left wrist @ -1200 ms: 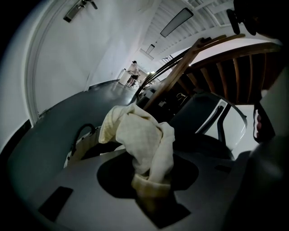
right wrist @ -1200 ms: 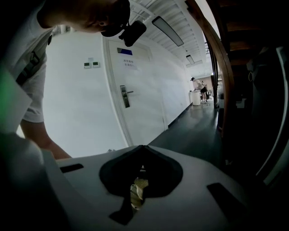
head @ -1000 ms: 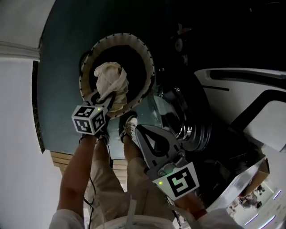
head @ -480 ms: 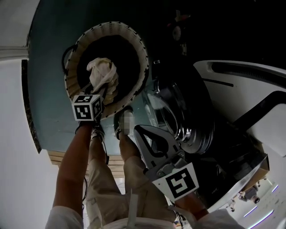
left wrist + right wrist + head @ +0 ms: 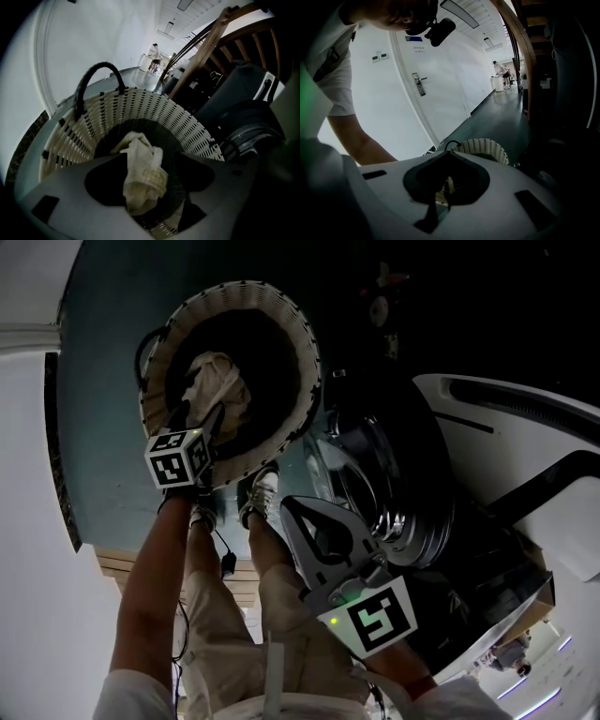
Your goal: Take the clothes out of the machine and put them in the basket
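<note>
A white woven basket (image 5: 305, 362) with a dark inside stands on the floor below me. A crumpled cream cloth (image 5: 214, 381) lies inside it. My left gripper (image 5: 192, 418) reaches over the near rim right beside the cloth. In the left gripper view the cloth (image 5: 140, 173) shows in the gap of the left gripper (image 5: 154, 159), whose jaws have just been opening; the pads are apart and do not press it. My right gripper (image 5: 286, 505) hangs nearer me, tips together, with nothing in it. Its own view shows the basket (image 5: 485, 147) beyond the right gripper (image 5: 450, 152).
The washing machine's round glass door (image 5: 403, 512) stands open at the right, in front of the white machine body (image 5: 525, 427). The basket has a black handle (image 5: 96, 79). My legs and shoes (image 5: 262, 493) stand close to the basket. A white wall (image 5: 37, 474) runs along the left.
The left gripper has sunk into the basket with the cloth and its jaws have spread; the cloth now rests in the basket. The right gripper has barely shifted.
</note>
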Tool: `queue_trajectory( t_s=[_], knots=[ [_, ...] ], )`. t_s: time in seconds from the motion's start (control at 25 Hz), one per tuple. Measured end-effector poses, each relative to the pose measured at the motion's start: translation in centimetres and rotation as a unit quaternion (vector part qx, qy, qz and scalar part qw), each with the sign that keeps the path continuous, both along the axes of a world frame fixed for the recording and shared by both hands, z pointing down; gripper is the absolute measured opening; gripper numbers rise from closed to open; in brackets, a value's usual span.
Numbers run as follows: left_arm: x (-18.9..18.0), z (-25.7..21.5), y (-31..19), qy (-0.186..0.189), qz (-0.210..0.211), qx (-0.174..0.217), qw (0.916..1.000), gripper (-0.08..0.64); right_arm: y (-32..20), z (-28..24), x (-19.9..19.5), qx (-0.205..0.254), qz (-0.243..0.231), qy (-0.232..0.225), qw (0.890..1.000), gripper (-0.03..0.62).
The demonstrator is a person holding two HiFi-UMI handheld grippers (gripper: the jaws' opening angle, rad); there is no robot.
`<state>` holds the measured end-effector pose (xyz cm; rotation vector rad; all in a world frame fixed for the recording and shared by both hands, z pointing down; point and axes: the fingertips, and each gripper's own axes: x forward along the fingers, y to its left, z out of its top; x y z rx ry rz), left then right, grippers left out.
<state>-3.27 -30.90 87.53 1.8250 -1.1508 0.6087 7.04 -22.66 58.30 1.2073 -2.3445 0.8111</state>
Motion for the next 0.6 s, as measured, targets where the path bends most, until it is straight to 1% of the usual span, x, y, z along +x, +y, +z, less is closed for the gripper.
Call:
queue_trajectory(
  t_s=[0.08, 0.32, 0.6],
  knots=[
    [-0.7, -0.7, -0.2, 0.001, -0.007, 0.006, 1.0000, 0.325, -0.5, -0.5, -0.5, 0.005, -0.004, 0.000, 1.000, 0.012],
    [-2.8, -3.4, -0.4, 0.011, -0.020, 0.014, 0.9996, 0.328, -1.2, -2.4, -2.9, 0.017, -0.018, -0.001, 1.000, 0.012],
    [-5.2, -8.3, -0.6, 0.030, -0.033, 0.030, 0.9986, 0.328, -1.6, -6.6, -6.2, 0.040, -0.028, 0.003, 0.999, 0.012]
  ],
)
